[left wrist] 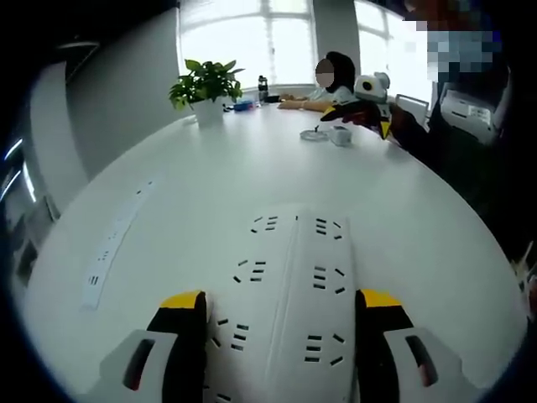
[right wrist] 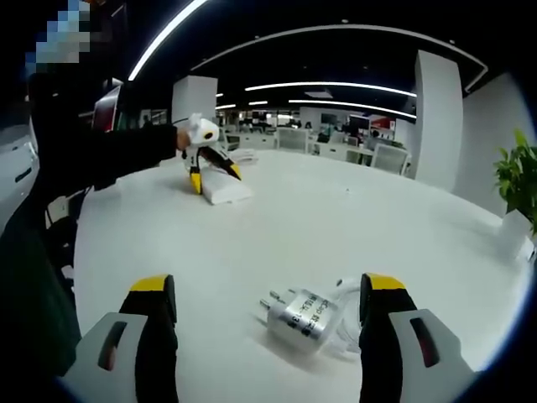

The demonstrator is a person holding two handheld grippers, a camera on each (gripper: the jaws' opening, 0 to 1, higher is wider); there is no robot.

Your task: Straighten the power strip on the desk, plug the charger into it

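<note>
Left gripper (left wrist: pixel 279 304) spread, jaws straddling white power strip (left wrist: pixel 289 294) flat on desk (left wrist: pixel 210 168); contact unclear. Strip rigid, smooth plastic, likely slippery: grip long edges. Right gripper (right wrist: pixel 270 295) spread over charger (right wrist: pixel 299 316) at 6 o'clock, untouched. Charger small, glossy, probably light; hold body sides, prongs left free.

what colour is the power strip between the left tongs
White, with dark socket slots. The power strip shows best in the left gripper view, lying between the open left tongs.
</note>
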